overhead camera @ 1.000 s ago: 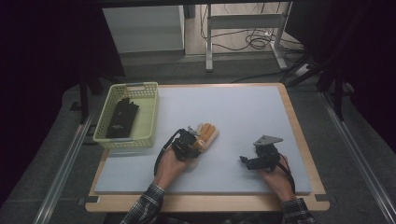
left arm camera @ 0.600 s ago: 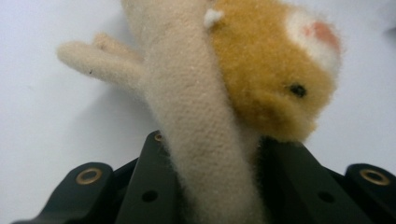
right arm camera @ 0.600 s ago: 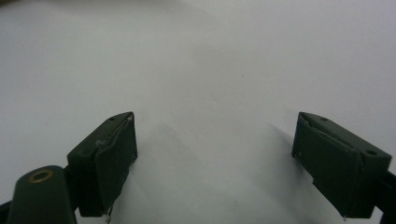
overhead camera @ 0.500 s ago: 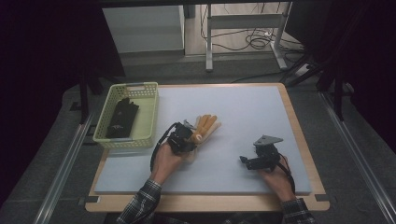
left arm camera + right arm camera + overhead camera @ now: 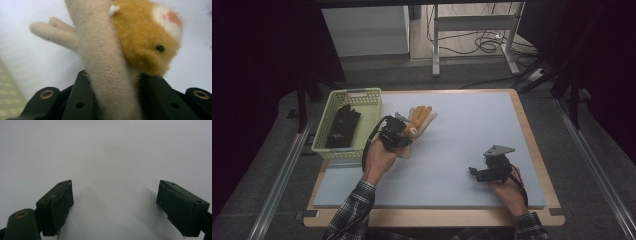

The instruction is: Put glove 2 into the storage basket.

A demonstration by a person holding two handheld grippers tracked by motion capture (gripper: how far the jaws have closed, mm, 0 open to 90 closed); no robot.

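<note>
A plush toy (image 5: 420, 118), orange and cream, hangs over the grey mat just right of the green basket (image 5: 362, 93). My left gripper (image 5: 398, 133) is shut on it from the near side. In the left gripper view the black jaws press on the toy's cream body (image 5: 107, 75), with its orange head (image 5: 145, 42) to the right and cream limbs sticking out at left. My right gripper (image 5: 477, 173) rests low over the mat at the near right. Its jaws (image 5: 115, 202) stand wide apart with only bare mat between them.
The green basket holds a black object (image 5: 342, 126) at the table's left side. The grey mat (image 5: 477, 125) lies on a wooden tabletop (image 5: 437, 217). Cables and metal table legs (image 5: 435, 45) stand on the floor beyond the far edge.
The left gripper has lifted the plush toy off the mat and carried it away from the person and leftward, nearer the basket. The right gripper has stayed put.
</note>
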